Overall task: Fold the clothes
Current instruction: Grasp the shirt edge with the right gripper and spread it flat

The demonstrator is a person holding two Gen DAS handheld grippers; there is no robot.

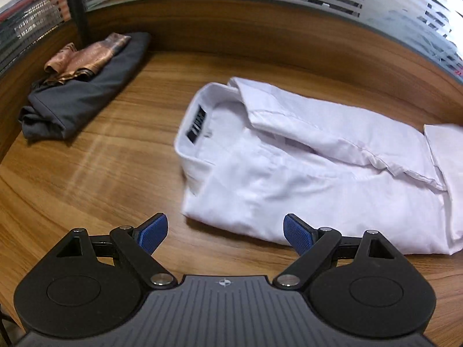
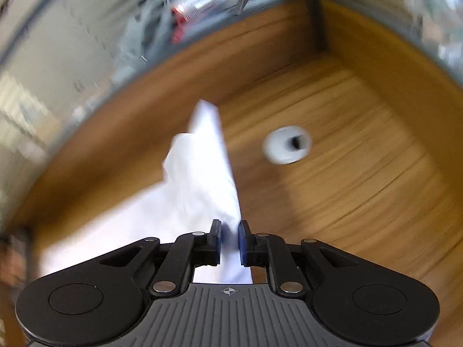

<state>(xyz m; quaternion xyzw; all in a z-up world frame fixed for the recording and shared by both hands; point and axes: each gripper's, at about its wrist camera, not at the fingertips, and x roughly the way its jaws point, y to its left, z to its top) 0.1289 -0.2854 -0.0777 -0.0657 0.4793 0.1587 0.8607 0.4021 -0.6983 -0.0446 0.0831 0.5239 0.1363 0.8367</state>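
2 tongs, left tongs (image 1: 225, 232) spread wide, empty; right tongs (image 2: 230, 241) pinching white shirt (image 2: 199, 185)

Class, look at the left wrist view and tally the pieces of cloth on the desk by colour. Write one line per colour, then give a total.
White: 1, the folded white shirt
Dark grey: 1, the dark grey garment
Bronze-brown: 1, the patterned brown cloth lying on top of the grey one
Total: 3
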